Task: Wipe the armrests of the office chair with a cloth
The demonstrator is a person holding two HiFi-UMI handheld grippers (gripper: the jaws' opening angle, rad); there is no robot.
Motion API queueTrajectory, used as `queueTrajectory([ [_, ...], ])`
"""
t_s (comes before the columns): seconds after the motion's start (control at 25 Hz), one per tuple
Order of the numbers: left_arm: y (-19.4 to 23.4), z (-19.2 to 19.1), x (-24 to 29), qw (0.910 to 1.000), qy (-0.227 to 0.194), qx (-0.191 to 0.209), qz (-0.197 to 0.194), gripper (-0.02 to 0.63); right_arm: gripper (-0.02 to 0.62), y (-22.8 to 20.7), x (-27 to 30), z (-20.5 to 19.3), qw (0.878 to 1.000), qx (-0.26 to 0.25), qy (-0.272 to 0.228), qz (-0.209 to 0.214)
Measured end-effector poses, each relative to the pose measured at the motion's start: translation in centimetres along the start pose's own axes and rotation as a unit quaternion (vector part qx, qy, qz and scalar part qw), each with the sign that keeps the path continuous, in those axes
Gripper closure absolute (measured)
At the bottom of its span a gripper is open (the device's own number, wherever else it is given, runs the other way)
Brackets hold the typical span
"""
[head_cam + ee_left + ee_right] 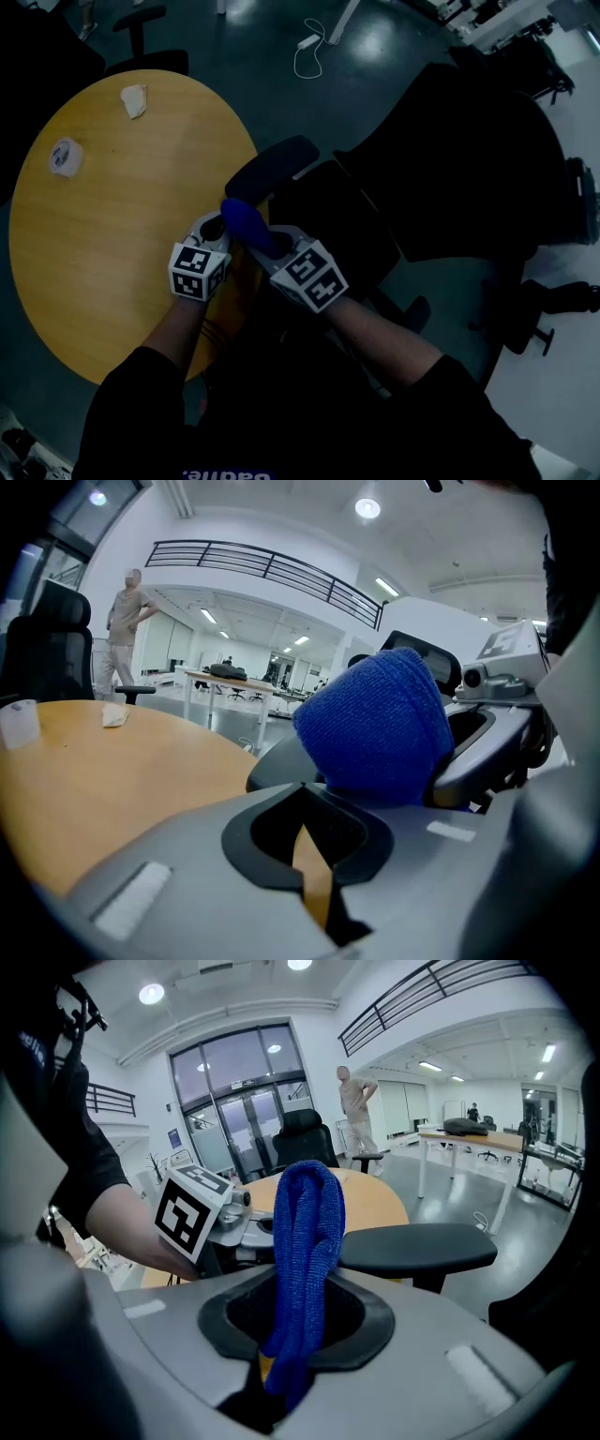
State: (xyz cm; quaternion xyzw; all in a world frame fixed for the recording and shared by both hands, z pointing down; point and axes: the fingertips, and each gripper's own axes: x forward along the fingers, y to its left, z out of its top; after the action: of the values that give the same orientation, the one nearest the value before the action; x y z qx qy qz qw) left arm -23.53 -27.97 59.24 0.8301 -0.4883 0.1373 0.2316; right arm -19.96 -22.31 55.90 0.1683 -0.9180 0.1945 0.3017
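Note:
A black office chair (441, 178) stands beside the round wooden table (103, 244), its dark padded armrest (272, 169) by the table's edge. My right gripper (267, 246) is shut on a blue cloth (246, 225), which sticks up out of its jaws just short of the armrest. In the right gripper view the cloth (305, 1241) hangs folded between the jaws of the gripper (292, 1340), with the armrest (417, 1244) beyond. My left gripper (214, 228) sits close on the left, shut on nothing (305, 808); the cloth (380, 724) bulks right before it.
A crumpled tissue (134, 99) and a small white cup (66, 156) lie on the table's far side. A white cable (309, 52) trails on the dark floor. Another chair (141, 37) stands behind the table. A person (354, 1101) stands far off.

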Motion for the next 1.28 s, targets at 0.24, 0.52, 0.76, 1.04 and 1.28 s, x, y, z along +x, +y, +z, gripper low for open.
queueTrajectory([
  [0.24,-2.9,0.9,-0.6,0.9998,-0.009,0.016,-0.008,0.592,0.506,0.0,-3.0,-0.5,1.0,-0.003,-0.018,-0.008],
  [0.52,-7.7,1.3,-0.9,0.9988,-0.004,0.036,-0.035,0.592,0.506,-0.4,-7.6,-1.9,0.999,0.003,-0.033,-0.031],
  [0.76,-13.0,1.3,-1.0,0.9968,0.0,0.044,-0.066,0.592,0.506,-1.0,-12.7,-3.9,0.997,0.019,-0.05,-0.061],
  [1.04,-18.9,0.3,-0.5,0.9932,0.01,0.054,-0.102,0.592,0.506,-2.2,-18.0,-7.6,0.992,0.044,-0.061,-0.099],
  [1.28,-23.3,-0.2,0.2,0.9888,0.015,0.068,-0.132,0.592,0.506,-2.9,-21.8,-10.3,0.987,0.066,-0.073,-0.124],
])
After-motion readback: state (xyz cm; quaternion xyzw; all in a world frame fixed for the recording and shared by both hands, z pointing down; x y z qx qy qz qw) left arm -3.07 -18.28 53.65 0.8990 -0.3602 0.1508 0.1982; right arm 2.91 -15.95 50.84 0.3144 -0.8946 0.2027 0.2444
